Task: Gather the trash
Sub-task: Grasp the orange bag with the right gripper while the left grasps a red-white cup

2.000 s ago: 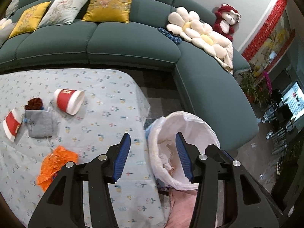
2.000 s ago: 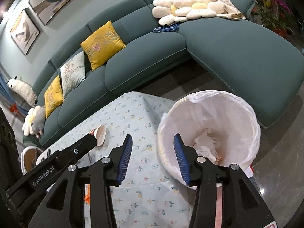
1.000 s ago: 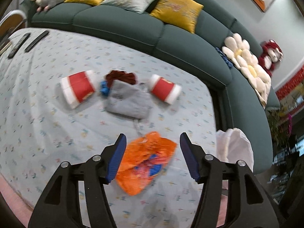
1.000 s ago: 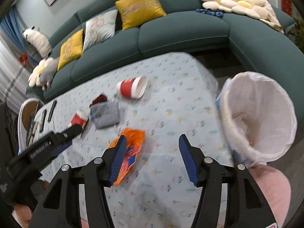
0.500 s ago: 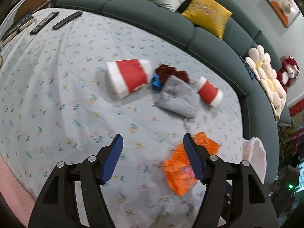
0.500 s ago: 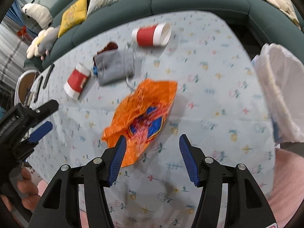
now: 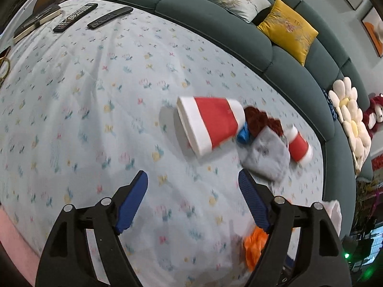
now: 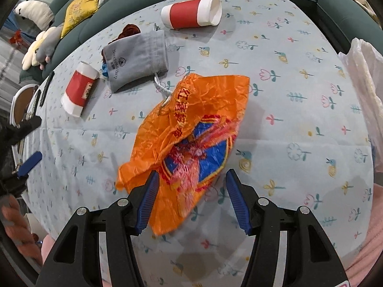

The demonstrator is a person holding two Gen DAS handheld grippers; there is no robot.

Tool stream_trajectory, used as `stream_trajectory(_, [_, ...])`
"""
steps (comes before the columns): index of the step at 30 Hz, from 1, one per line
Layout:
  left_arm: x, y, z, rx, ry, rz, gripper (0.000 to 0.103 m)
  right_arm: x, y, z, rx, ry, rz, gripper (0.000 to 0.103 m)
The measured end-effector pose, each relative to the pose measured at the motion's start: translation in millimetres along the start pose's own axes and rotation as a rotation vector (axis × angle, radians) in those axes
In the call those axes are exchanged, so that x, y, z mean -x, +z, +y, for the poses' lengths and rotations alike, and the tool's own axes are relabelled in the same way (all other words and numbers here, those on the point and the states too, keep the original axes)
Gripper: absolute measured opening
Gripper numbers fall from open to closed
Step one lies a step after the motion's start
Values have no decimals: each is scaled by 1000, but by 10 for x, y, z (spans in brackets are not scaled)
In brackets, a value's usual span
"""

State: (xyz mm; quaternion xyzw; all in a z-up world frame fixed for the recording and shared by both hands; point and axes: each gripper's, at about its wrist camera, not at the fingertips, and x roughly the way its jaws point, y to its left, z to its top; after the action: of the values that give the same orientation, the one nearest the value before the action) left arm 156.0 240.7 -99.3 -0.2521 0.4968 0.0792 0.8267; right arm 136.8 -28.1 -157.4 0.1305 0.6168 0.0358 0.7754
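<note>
A crumpled orange plastic wrapper [image 8: 191, 129] lies on the flowered tablecloth, and my open right gripper [image 8: 191, 197] hovers over its near end with the jaws on either side. A corner of the wrapper shows in the left wrist view [image 7: 255, 245]. A red-and-white paper cup [image 7: 210, 124] lies on its side a little ahead of my open, empty left gripper [image 7: 192, 196]; it also shows in the right wrist view [image 8: 80, 88]. A second red cup [image 8: 191, 12] lies at the far side, also in the left wrist view [image 7: 299, 147].
A grey drawstring pouch [image 8: 136, 59] lies between the cups, over a dark red and a blue item. A white-lined trash bin [image 8: 366, 76] stands off the table's right edge. Two remotes [image 7: 75, 16] and a book lie at the far left. A teal sofa [image 7: 263, 47] curves behind.
Both grippers swung away from the trash bin and came down over the table. The right closed in on the orange wrapper; the left moved toward the nearer red cup.
</note>
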Motion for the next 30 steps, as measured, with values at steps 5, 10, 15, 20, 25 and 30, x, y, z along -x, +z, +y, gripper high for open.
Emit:
stream_trajectory(5, [-227,260,-20,-5,-9,16,74,-56,112,40,-29,-6,-14,56])
stream_trajectory(10, [-539,375,-27,24,-39,72,71,-87,220,66,-56,-17,-31,54])
stream_trajectory(15, [-731,384,-87,20,-73,113,46,-108,287,62,-66,-47,-46,44])
stream_trajectory(20, [-781,351,-162,-10,-99,124,15,-118,334,68,-58,-58,-60,40])
stream_trajectory(25, [-727,262,-209,-28,-87,113,4,-124,360,26,-69,-46,-54,18])
stream_trajectory(30, [-608,166,-253,-28,-83,99,3,-69,346,-50,-90,-7,-48,7])
